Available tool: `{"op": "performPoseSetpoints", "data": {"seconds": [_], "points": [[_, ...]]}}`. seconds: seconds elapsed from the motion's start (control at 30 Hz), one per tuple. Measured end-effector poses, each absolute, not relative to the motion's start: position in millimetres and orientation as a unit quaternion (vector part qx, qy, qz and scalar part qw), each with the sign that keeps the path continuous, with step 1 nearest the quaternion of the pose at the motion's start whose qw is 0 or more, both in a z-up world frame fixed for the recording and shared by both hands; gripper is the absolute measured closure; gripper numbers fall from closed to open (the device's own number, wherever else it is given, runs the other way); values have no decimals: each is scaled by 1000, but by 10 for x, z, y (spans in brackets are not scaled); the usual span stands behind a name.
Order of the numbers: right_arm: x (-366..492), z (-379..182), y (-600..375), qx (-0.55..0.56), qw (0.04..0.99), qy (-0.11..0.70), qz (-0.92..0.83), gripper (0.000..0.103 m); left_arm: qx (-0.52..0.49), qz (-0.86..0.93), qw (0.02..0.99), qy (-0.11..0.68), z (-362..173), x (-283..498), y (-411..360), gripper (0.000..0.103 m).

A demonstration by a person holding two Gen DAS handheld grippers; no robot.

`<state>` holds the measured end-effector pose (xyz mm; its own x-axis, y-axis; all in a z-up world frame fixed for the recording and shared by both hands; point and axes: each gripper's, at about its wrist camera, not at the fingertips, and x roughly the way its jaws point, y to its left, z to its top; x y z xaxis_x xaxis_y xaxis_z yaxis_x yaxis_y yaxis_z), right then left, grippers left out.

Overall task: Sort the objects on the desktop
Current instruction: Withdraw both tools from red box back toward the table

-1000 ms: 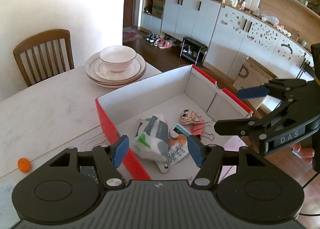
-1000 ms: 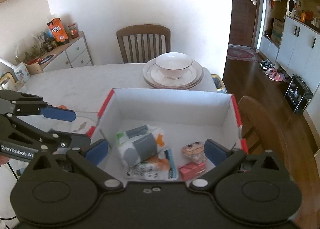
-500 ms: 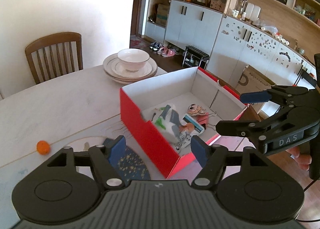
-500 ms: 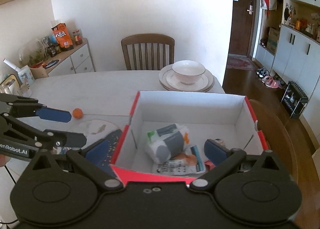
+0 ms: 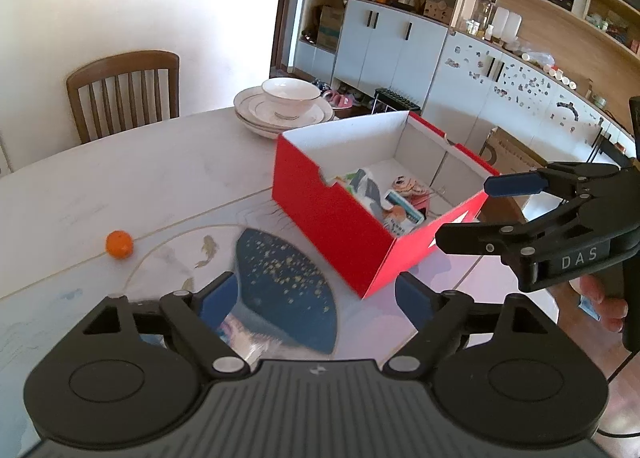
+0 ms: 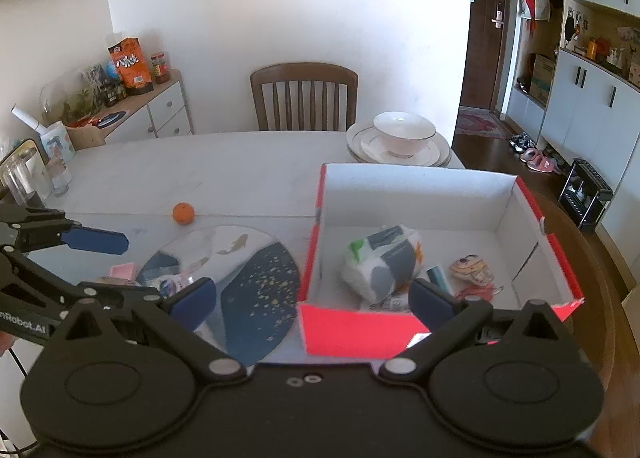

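Observation:
A red box with a white inside [image 5: 336, 214] [image 6: 360, 332] stands on the table and holds a tissue pack [image 6: 380, 262], a card, a cartoon figure [image 6: 470, 269] and a pink clip. An orange ball [image 5: 119, 244] [image 6: 183, 213] lies on the table left of the box. A pink item [image 6: 122, 270] and small packets lie under a round glass piece [image 6: 240, 278]. My left gripper [image 5: 316, 298] is open and empty, low over the mat. My right gripper [image 6: 312, 298] is open and empty, in front of the box's near wall; it also shows in the left wrist view [image 5: 476, 210].
A stack of plates with a bowl [image 5: 286, 106] [image 6: 402, 140] stands behind the box. A wooden chair [image 6: 304, 96] is at the far side. Glass jars [image 6: 24, 178] stand at the table's left edge. The table's right edge drops to the floor.
Both grippers have pulled back and up from over the box. The box's red outer walls, the mat and the orange ball have come into view.

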<state>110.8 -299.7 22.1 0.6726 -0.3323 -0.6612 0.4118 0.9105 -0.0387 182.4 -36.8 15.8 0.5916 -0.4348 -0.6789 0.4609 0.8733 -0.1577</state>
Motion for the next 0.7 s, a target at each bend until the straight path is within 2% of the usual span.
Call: {"op": "performPoseSetpoints", "data": {"seconds": [0.03,0.07,0.13,0.7], "points": [[1121,198,-2954,56,912,351,-204,1,18,-249,892,376,138,1793,-322,13],[1133,175,-2915,55,911,353,-205,1,19,-249,892,378,120,1777,-280,5],[1160,124,-2837,55,910,356,-208,1,18,-245,892,379,75,1732,-189,0],[1476,-350,-2347,57,901,372,-216,1,47,-239,877,415,-599,1327,604,0]]}}
